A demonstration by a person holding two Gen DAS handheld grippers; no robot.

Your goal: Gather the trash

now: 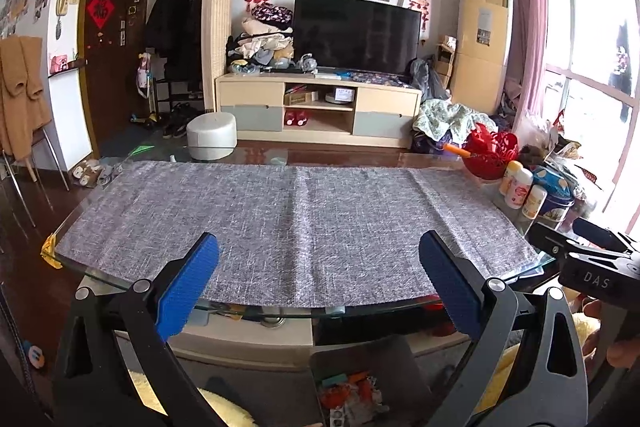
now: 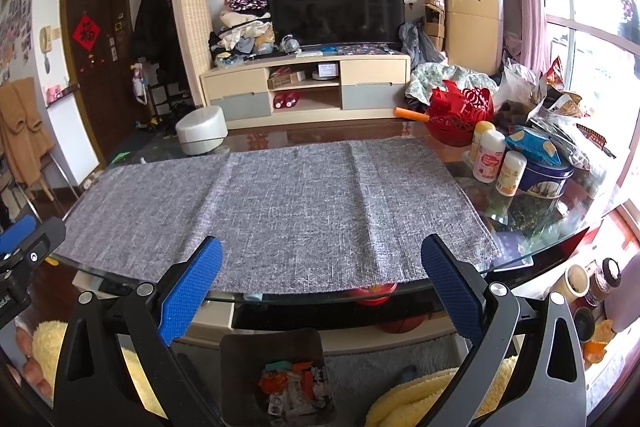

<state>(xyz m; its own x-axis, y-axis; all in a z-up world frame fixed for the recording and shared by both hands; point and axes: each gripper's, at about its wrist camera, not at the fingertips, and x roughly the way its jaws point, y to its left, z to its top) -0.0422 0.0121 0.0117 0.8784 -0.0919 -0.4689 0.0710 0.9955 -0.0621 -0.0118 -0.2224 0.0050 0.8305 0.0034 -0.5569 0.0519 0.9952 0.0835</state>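
Observation:
A dark bin (image 1: 352, 359) holding colourful trash scraps (image 1: 352, 391) stands on the floor below the table's near edge; it also shows in the right wrist view (image 2: 276, 351) with its scraps (image 2: 292, 387). A grey cloth mat (image 1: 296, 223) covers the glass table (image 1: 132, 283), and I see no trash on it. My left gripper (image 1: 320, 259) is open and empty above the table's near edge. My right gripper (image 2: 320, 263) is open and empty too, beside it on the right. The mat shows in the right wrist view (image 2: 280, 211) as well.
At the table's right end stand a red basket (image 2: 460, 115), several bottles (image 2: 490, 159), a blue tin (image 2: 548, 175) and snack bags (image 2: 560, 107). A white stool (image 2: 200, 131) and a TV cabinet (image 2: 308, 87) lie beyond the table. Jars (image 2: 576, 283) sit lower right.

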